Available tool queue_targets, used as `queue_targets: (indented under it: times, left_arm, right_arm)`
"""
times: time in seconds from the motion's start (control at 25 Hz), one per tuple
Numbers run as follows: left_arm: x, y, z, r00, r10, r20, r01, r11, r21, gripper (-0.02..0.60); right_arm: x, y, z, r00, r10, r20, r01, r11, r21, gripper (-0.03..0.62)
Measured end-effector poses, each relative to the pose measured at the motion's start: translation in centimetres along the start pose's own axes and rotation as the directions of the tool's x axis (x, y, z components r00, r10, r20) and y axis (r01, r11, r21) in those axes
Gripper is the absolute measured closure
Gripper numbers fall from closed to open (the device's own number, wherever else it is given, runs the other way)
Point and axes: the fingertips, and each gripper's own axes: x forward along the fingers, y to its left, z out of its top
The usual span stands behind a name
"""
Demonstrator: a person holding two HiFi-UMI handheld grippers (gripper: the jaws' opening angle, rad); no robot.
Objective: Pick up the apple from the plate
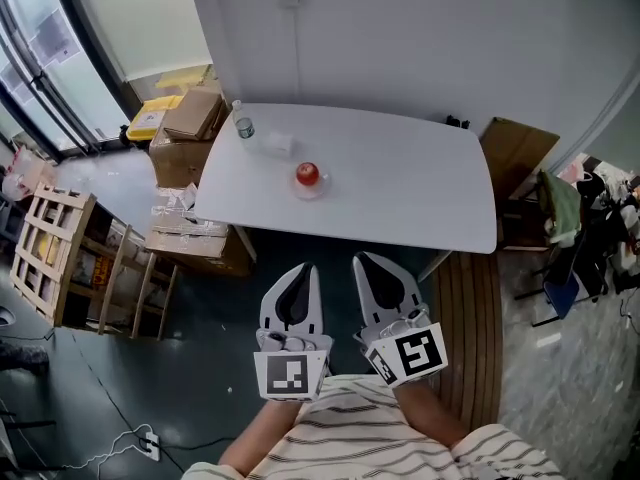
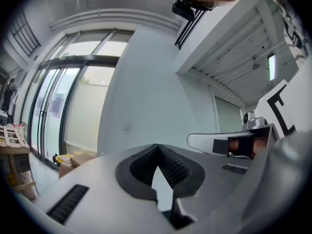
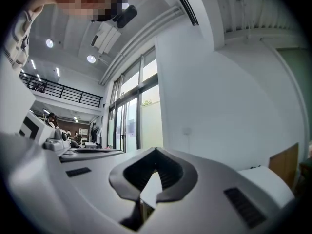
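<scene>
the apple [image 1: 307, 174] is sitting on a small plate [image 1: 310, 197] near the middle of the white bench [image 1: 420, 193], slightly toward its left half in the head view. nothing is touching the apple. a small bottle [image 1: 243, 124] is standing upright near the bench's far left corner, and a pale crumpled thing [image 1: 277, 145], too small to make out, is lying between the bottle and the plate.

both grippers are hanging well short of the bench, over the dark floor and close to the person's striped shirt [image 1: 370, 430]. the left gripper [image 1: 303, 267] and the right gripper [image 1: 361, 259] are sitting side by side, just apart, both pointing toward the bench edge. their marker cubes are facing up toward the head camera.

in the left gripper view the jaws are lying together, tips meeting, with nothing between them; only a pale wall and tall windows are showing beyond. in the right gripper view the jaws are likewise pressing together and holding nothing.

cardboard boxes [image 1: 190, 118] are stacking up against the bench's left end, and a wooden crate [image 1: 55, 243] is standing farther left on the floor.
</scene>
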Motion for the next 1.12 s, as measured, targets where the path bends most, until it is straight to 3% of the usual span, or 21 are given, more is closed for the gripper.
queue_targets:
  times: [0.44,1.12]
  left_arm:
    - [8.6,3.0,-2.4,1.000,0.005,-0.016,-0.006,0.999,-0.033,0.577]
    - [22.8,5.9,-5.1,0.988,0.147,-0.050,-0.147,0.989,0.005,0.577]
  right_arm:
    - [7.4,-5.0,-1.5,0.999,-0.002,-0.034,0.002,1.000,-0.020,0.591]
    - [19.5,-15.2,-4.6,0.989,0.140,-0.055,-0.139,0.990,0.020,0.591]
